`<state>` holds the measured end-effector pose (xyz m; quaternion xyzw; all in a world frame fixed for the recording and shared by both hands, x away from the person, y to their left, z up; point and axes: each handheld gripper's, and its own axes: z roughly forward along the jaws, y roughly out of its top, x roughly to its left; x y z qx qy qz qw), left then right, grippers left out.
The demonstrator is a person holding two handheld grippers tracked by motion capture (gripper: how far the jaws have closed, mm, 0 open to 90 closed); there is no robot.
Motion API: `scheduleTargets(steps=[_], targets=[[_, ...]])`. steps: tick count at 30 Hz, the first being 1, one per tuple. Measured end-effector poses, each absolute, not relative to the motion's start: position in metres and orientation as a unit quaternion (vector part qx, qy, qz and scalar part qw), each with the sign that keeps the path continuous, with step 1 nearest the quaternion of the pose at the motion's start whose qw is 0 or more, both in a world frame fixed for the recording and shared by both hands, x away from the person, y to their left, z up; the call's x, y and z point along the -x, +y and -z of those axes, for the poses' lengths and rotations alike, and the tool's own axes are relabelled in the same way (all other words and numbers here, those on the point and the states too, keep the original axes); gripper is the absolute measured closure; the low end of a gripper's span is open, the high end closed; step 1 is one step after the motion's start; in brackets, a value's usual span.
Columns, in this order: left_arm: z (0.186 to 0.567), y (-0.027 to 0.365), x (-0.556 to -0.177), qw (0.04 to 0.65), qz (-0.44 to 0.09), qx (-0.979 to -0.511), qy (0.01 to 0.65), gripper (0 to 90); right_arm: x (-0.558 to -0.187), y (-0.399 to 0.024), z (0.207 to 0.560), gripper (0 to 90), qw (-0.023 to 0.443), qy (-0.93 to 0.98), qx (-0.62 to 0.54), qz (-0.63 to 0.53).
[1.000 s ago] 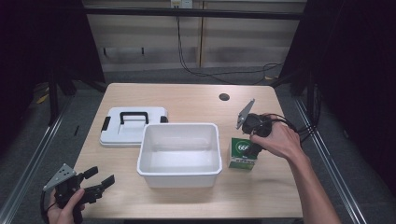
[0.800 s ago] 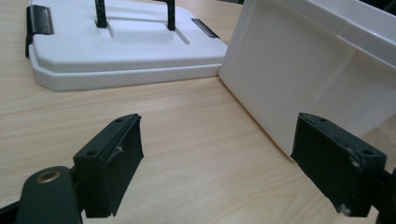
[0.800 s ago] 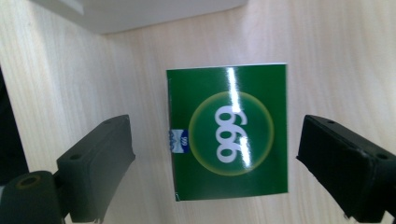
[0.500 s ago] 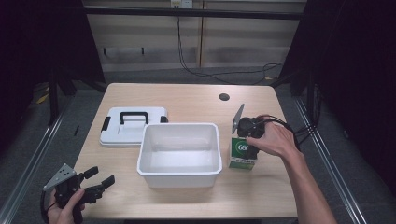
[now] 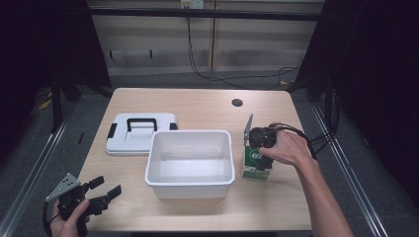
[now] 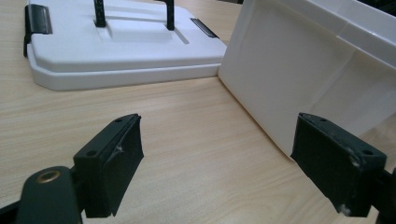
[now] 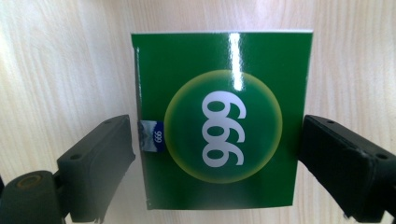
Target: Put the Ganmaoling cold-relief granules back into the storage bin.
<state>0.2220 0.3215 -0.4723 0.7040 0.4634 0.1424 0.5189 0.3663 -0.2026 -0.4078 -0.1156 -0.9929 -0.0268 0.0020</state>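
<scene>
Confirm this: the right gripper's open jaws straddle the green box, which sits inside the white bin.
Not quite. The green box sits on the table beside the white bin, not in it, as the high view shows. The right gripper does straddle it with open jaws.

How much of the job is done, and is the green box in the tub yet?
Not yet. The lid is already off and lies beside the white tub, which looks empty. Right now the right gripper is over the green box, jaws open on either side of it, not squeezing. The box sits on the table. Probably left: grabbing it, lifting it and putting it in. The left gripper waits open near the table's corner.
</scene>
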Motion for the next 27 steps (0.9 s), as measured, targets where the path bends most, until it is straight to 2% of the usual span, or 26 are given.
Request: scheduleTargets(steps=[14,27], targets=[[0.472,0.321,-0.222,0.519,-0.142,-0.703,0.465,16.0,-0.37,-0.197,0.429,12.1,0.01,-0.994,0.107,0.006],[0.472,0.322,-0.222,0.517,-0.143,-0.705,0.463,15.9,-0.372,-0.199,0.429,16.0,0.016,-0.994,0.112,0.01]])
